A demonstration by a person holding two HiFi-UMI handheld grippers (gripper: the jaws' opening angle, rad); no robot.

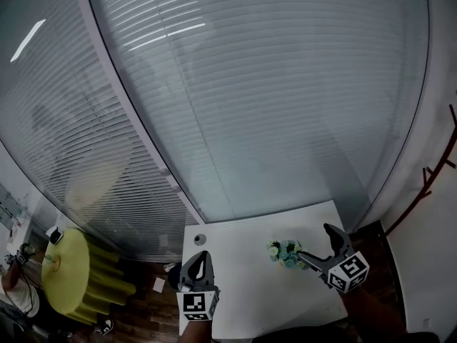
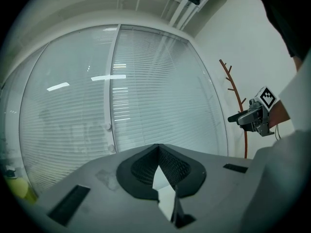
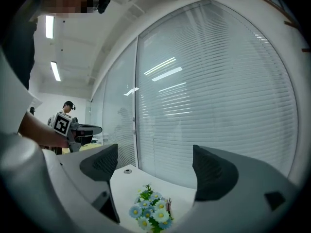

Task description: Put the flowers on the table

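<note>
A small bunch of blue and white daisies (image 1: 284, 252) rests on the white table (image 1: 243, 291), towards its right side. My right gripper (image 1: 314, 242) hovers just right of the bunch, its jaws spread wide. In the right gripper view the flowers (image 3: 151, 211) sit low between the two pads, and neither dark pad (image 3: 212, 171) touches them. My left gripper (image 1: 201, 257) is over the table's left part, jaws together with nothing in them. Its pads meet in a point in the left gripper view (image 2: 158, 148).
A small round fitting (image 1: 200, 239) is set in the table near its far left corner. A glass wall with blinds (image 1: 271, 98) runs behind the table. A yellow-green round table (image 1: 68, 270) and a person (image 1: 16, 288) are at left, a red-brown coat stand (image 1: 430, 177) at right.
</note>
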